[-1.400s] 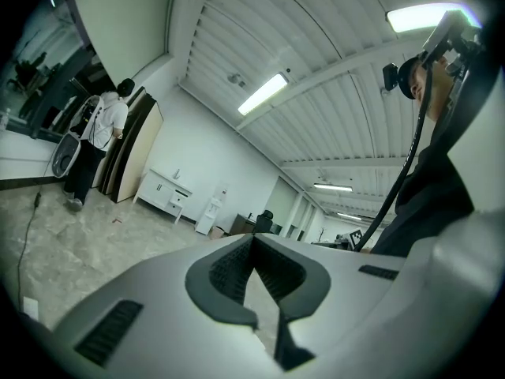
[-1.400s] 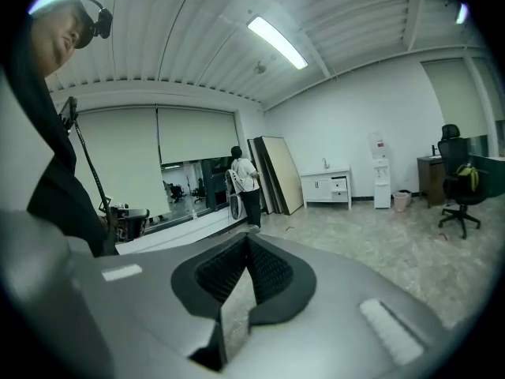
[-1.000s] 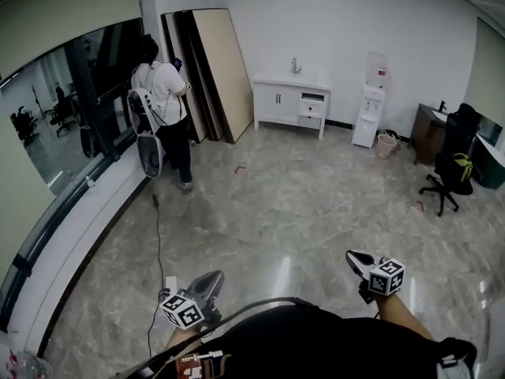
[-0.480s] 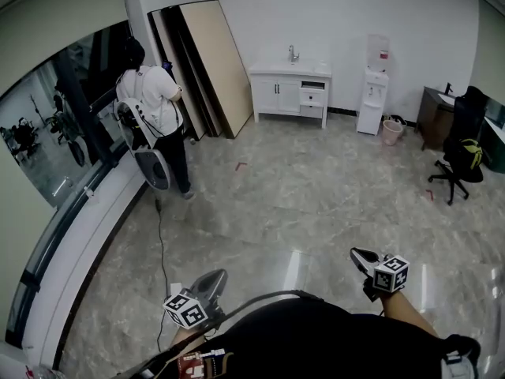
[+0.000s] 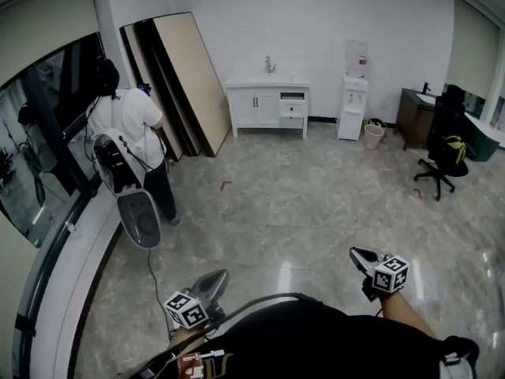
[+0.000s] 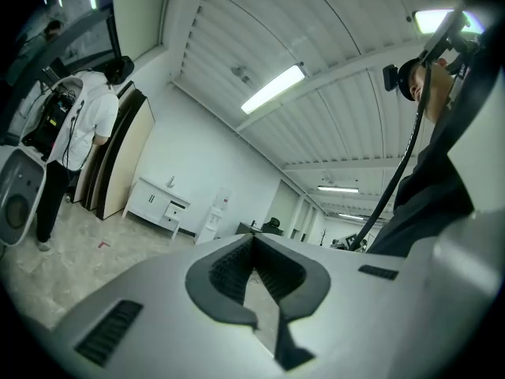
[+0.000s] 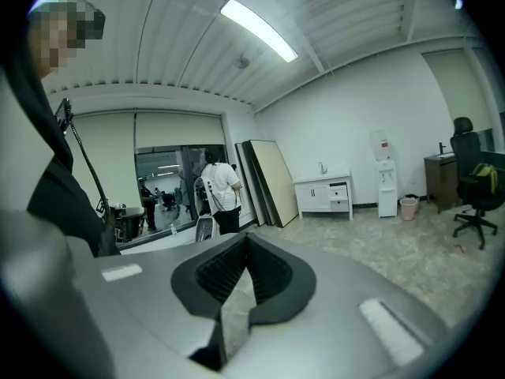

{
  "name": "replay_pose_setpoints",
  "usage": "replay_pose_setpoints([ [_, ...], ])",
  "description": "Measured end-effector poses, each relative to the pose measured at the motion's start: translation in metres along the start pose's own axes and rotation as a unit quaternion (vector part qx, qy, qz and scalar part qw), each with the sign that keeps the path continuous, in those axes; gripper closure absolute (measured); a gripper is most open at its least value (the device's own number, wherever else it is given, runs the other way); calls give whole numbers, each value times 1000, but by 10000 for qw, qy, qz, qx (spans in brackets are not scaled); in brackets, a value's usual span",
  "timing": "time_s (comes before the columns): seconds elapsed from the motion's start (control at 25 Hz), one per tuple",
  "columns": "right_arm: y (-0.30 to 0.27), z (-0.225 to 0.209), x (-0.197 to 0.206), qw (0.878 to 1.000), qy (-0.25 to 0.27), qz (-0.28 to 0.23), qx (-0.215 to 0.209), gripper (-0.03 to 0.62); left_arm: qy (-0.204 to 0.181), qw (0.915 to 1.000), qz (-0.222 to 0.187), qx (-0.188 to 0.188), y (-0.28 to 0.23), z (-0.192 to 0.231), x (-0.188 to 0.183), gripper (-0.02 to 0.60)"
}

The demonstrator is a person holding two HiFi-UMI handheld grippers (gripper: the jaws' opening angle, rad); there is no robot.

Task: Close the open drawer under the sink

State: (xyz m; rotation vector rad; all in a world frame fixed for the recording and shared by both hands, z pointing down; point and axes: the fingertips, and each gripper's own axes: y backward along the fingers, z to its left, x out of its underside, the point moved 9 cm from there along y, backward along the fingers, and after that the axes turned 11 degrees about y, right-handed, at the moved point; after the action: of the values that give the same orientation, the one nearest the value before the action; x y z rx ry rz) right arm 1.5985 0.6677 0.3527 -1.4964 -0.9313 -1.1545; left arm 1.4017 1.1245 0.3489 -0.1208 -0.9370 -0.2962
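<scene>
1. Jaws on both grippers are closed, tips together, with nothing held. The left gripper [image 5: 213, 279] and the right gripper [image 5: 360, 257] are low in front of the person, above the marble floor [image 5: 300, 204].
2. Against the far wall stands the white sink cabinet [image 5: 256, 105], well apart from both grippers, across the open floor.
3. Its top drawer [image 5: 293, 97], at the cabinet's right end, stands pulled out a little.
4. From the left gripper view the cabinet sits far beyond the closed jaws and to their left. From the right gripper view it sits far beyond them and to their right.
5. Tall boards [image 5: 185, 77] lean on the wall just left of the cabinet.
6. A water dispenser [image 5: 351, 105] stands just right of the cabinet.
7. Another person [image 5: 126, 133] stands by the window at the left.
</scene>
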Motion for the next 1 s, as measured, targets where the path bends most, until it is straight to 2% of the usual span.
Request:
replay_pose_setpoints([
  [0.24, -65, 31, -18, 9999, -11, -70, 135, 593, -46, 9997, 170, 167, 6, 70, -51, 581],
  [0.44, -102, 37, -19, 9998, -37, 136, 131, 592, 112, 9997, 163, 159, 5, 107, -65, 581],
  [0.6, -128, 19, -27, 9998, -53, 167, 123, 592, 178, 9996, 217, 45, -4, 126, -71, 581],
  [0.76, -163, -8, -35, 9999, -45, 143, -79, 592, 185, 9997, 153, -104, -24, 143, -80, 581],
  [1.0, -227, -79, -52, 9986, 27, 131, -512, 594, 65, 9989, -117, -453, -78, 161, -96, 581],
])
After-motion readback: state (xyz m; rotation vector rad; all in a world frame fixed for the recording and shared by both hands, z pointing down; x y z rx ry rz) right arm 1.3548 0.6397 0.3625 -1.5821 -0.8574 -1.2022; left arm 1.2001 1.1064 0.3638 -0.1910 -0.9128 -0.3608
